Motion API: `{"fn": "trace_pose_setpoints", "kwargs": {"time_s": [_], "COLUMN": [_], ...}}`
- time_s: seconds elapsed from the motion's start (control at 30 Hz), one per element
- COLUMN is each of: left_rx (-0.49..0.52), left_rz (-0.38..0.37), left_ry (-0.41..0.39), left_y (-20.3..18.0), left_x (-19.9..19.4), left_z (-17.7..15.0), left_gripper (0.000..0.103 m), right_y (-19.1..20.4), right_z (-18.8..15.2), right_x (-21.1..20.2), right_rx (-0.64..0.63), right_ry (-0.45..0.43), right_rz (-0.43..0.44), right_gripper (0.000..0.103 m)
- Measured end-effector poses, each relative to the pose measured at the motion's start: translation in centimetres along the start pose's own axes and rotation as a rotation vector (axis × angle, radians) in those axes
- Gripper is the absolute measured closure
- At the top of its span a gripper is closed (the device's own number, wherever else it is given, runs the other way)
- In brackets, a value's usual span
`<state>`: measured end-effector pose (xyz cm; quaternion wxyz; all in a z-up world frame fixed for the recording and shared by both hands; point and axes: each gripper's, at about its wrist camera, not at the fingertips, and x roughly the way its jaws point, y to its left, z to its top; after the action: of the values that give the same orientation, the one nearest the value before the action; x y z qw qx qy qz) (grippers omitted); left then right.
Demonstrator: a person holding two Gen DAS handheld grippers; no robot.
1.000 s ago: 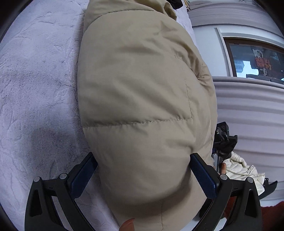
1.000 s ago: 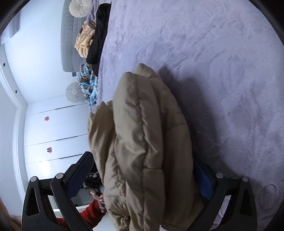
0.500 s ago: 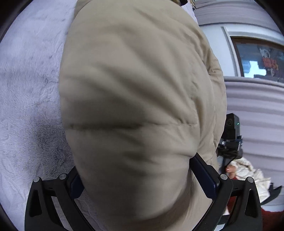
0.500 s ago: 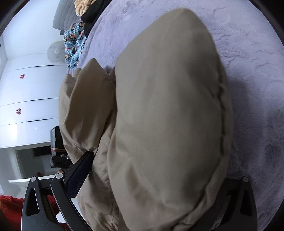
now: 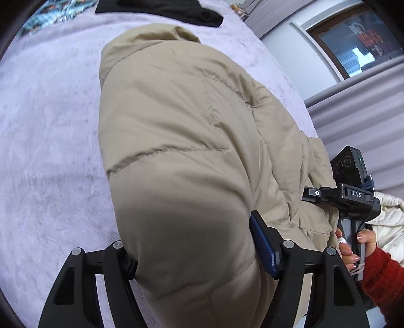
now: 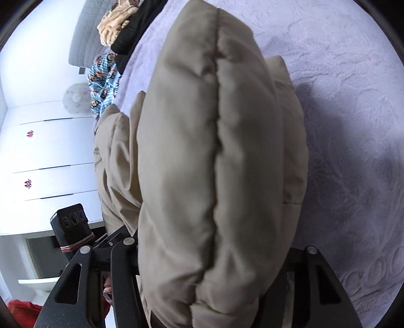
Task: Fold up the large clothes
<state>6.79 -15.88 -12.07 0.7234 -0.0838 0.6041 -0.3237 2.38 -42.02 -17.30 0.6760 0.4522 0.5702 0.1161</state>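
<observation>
A beige puffer jacket (image 5: 181,141) lies bunched on the lilac bed cover (image 5: 45,131). My left gripper (image 5: 194,252) is shut on the jacket's near edge; the padded fabric bulges out between its jaws. The right gripper body (image 5: 348,199) shows at the jacket's right edge in the left wrist view. In the right wrist view the jacket (image 6: 217,161) fills the middle, folded into thick layers, and my right gripper (image 6: 209,265) is shut on its near end. The left gripper body (image 6: 73,224) shows at the lower left there. The fingertips are hidden by fabric.
A black garment (image 5: 161,10) and a blue patterned cloth (image 6: 103,80) lie at the far end of the bed, with a tan knit item (image 6: 113,27). A cream garment (image 5: 388,217) lies off the bed at right. White cupboards (image 6: 38,156) and a window (image 5: 358,43) stand beyond.
Both grippers closed tighter on the jacket and the cameras pulled back; the far part of the jacket and the bed beyond it came into view.
</observation>
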Motion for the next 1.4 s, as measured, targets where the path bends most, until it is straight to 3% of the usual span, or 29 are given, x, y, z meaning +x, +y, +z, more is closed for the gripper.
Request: {"fn": "trace_pose_setpoints", "kwargs": {"time_s": [0.23,0.5,0.73,0.9,1.0,1.13,1.27,1.4], "left_rx": [-0.022,-0.11,-0.178,-0.233,-0.251,-0.239,-0.233,-0.244], "left_rz": [0.043,0.149,0.24,0.273,0.256,0.26,0.263,0.279], "left_ry": [-0.097,-0.191,-0.227,-0.206,-0.202,-0.208,-0.206,-0.206], "left_y": [3.4,12.3,21.3,26.7,28.5,28.0,27.2,27.0], "left_x": [-6.1,-11.4,-13.4,-12.2,-11.4,-11.1,-11.1,-11.1], "left_z": [1.3,3.0,3.5,2.9,2.3,1.4,1.0,0.7], "left_gripper": [0.03,0.03,0.03,0.03,0.029,0.028,0.027,0.023], "right_y": [6.6,14.7,20.3,22.2,22.6,22.3,22.4,24.7], "right_z": [-0.1,1.5,2.4,2.9,3.8,3.4,2.5,0.7], "right_x": [2.8,11.7,21.1,26.3,27.3,27.4,24.7,21.1], "right_rx": [-0.088,-0.176,-0.212,-0.214,-0.205,-0.168,-0.189,-0.266], "right_ry": [-0.002,0.059,0.11,0.125,0.126,0.125,0.092,-0.006], "right_rz": [0.053,0.116,0.133,0.071,0.021,-0.026,-0.123,-0.236], "right_gripper": [0.046,0.046,0.046,0.046,0.044,0.042,0.041,0.041]}}
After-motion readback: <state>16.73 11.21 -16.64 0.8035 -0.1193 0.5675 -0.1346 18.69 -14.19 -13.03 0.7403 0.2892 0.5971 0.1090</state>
